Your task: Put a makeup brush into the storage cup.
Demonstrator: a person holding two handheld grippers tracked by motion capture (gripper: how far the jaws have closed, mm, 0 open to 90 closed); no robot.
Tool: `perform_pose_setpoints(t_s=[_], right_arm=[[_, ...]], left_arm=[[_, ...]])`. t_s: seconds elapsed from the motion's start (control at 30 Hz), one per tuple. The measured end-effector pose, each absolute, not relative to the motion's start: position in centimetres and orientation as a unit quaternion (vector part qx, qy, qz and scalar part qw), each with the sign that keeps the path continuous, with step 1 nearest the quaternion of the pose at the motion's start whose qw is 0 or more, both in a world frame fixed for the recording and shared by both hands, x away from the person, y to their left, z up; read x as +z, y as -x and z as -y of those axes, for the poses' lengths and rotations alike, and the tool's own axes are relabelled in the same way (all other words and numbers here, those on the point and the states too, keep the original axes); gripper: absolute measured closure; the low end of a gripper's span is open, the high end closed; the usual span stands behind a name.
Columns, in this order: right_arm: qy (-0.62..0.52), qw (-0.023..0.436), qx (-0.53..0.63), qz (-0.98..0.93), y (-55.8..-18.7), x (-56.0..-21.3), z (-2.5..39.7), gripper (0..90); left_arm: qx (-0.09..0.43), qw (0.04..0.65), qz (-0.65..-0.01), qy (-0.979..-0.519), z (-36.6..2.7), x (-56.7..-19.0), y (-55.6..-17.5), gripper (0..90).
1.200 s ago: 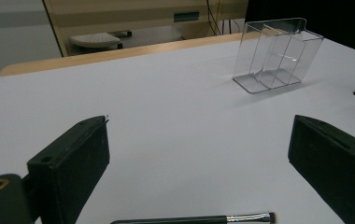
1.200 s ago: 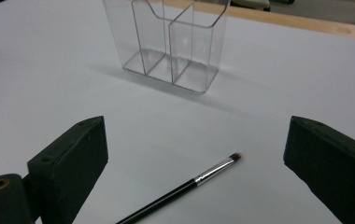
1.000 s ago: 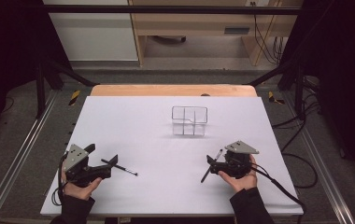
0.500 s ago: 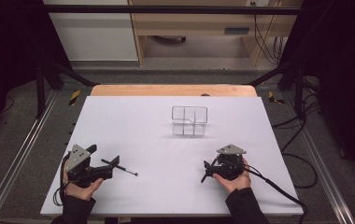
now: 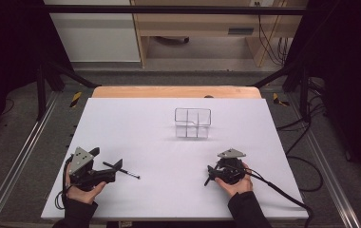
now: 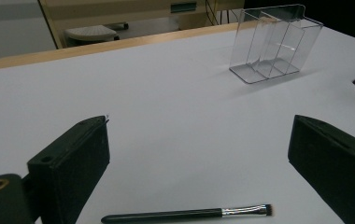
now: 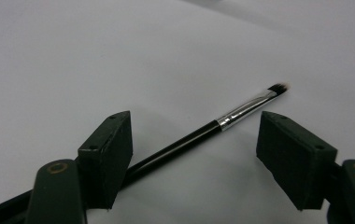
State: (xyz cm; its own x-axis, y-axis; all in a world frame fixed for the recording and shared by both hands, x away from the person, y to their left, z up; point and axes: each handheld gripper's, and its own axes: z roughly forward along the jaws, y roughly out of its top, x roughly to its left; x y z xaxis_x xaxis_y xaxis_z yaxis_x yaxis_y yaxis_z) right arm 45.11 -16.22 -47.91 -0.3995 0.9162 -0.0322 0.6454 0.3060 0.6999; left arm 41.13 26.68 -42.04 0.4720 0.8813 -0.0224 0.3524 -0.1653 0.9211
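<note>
Right gripper (image 7: 194, 140): jaws apart, straddling a thin makeup brush (image 7: 213, 127) that lies flat on the white table (image 7: 73, 56). Handle runs under my left pad toward the lower left of the frame; silver ferrule and bristle tip point to upper right, roughly centred in the gap. Nothing clamped yet.

Left gripper (image 6: 199, 163): jaws wide apart, empty. A second brush (image 6: 185, 214) lies crosswise at the bottom centre of the frame, just ahead of the pads, not between them.

Step, as I read it: pre-grasp on the right-hand brush, likely bound for the clear compartment organizer (image 5: 193, 123) at centre of the high view, well apart from both grippers (image 5: 98, 173) (image 5: 216, 175). Organizer looks empty.

Next move calls for: drop slightly, close on the handle near the ferrule. Brush is thin and flat on the table, so the pads need to meet low or it rolls out. After that: lift, tip upright, lower into a compartment.

View differences:
- Right gripper view gives the brush's angle to the pads; in the high view that brush is just a dark sliver at the gripper's tip.
- Left gripper view shows the organizer (image 6: 273, 44) divided by inner walls, at upper right, plus the other brush's tip at the right edge.
- High view gives the layout: brush (image 5: 121, 170) at lower left, organizer beyond.
</note>
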Motion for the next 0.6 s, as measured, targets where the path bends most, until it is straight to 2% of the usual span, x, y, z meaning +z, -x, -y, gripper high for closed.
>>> perform_pose_setpoints(t_s=[0.6], right_arm=[[-0.502,0.201,0.304,-0.784,-45.06,-47.61,16.55,58.7]], left_arm=[[0.272,0.477,-0.433,-0.715,-26.47,-42.13,-41.2,4.8]])
